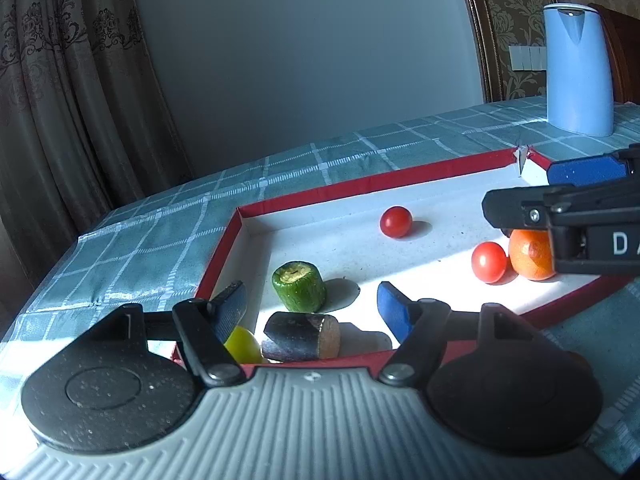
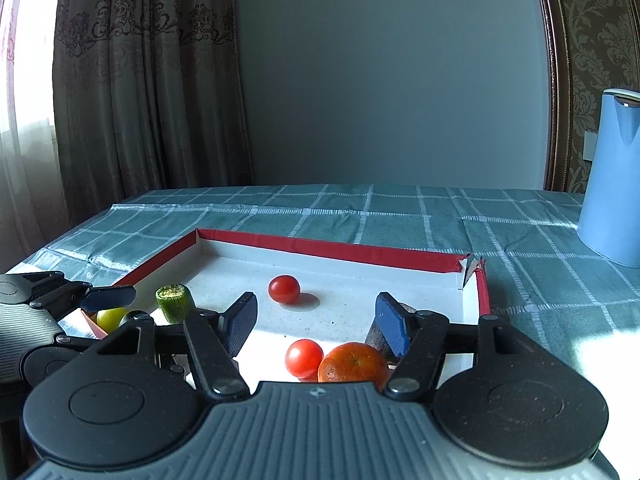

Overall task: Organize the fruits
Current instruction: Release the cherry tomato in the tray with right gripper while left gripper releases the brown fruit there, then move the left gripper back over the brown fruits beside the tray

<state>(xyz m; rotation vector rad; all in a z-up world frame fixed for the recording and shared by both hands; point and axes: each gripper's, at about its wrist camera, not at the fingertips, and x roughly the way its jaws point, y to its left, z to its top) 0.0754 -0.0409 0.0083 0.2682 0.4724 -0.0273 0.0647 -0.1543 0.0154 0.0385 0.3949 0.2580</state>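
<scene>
A shallow white tray with a red rim [image 1: 360,188] [image 2: 328,246] holds the fruit. My left gripper [image 1: 312,314] is open over the tray's near left corner. A green cucumber stub [image 1: 299,286] and a dark cylinder piece with a tan cut end [image 1: 300,338] lie between its fingers, untouched. A yellow-green fruit [image 1: 242,344] sits by its left finger. My right gripper [image 2: 316,326] is open too. A tomato [image 2: 304,358] and an orange [image 2: 352,364] lie low between its fingers, and another dark piece [image 2: 376,340] is behind its right finger. A second tomato [image 2: 284,289] rests mid-tray.
A tall blue kettle [image 1: 578,68] [image 2: 612,184] stands on the checked green tablecloth [image 2: 400,208] at the far right. Curtains hang beyond the table's left edge and a grey wall is behind. The tray's far right corner [image 2: 470,266] is torn.
</scene>
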